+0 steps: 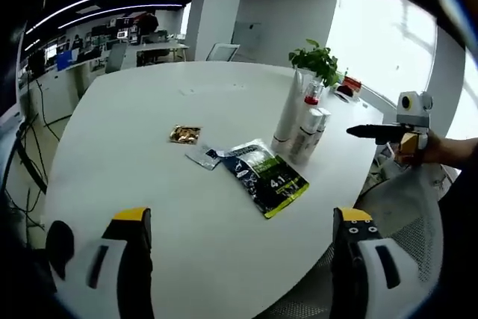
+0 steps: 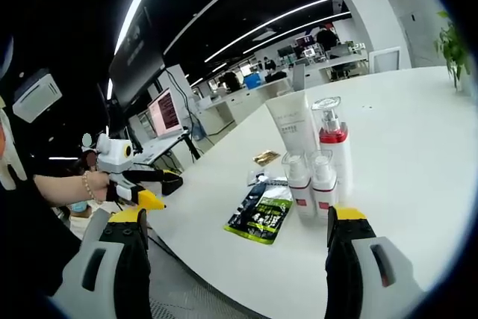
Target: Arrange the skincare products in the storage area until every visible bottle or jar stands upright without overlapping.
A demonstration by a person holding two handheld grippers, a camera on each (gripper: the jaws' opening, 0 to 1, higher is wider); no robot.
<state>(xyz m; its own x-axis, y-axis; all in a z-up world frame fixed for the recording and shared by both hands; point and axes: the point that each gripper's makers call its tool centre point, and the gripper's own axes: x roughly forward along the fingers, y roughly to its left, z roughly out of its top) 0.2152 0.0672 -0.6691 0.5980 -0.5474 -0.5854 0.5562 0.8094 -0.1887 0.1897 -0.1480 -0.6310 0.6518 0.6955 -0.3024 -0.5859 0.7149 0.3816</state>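
Four skincare containers stand upright in a tight cluster on the white table (image 1: 134, 110): a tall white tube (image 1: 287, 113), a pump bottle with a red collar (image 1: 311, 102) and two small white bottles (image 1: 305, 138). In the right gripper view the tube (image 2: 291, 121), the pump bottle (image 2: 333, 140) and the small bottles (image 2: 299, 184) are close ahead. My left gripper (image 1: 243, 218) is open over the near table edge, well short of them. My right gripper (image 2: 237, 216) is open and empty, just off the table beside the bottles.
A dark blue and green pouch (image 1: 265, 177), a silver sachet (image 1: 203, 157) and a gold packet (image 1: 184, 134) lie flat left of the bottles. A potted plant (image 1: 317, 59) stands behind them. A mesh chair (image 1: 407, 214) sits at the table's near right edge.
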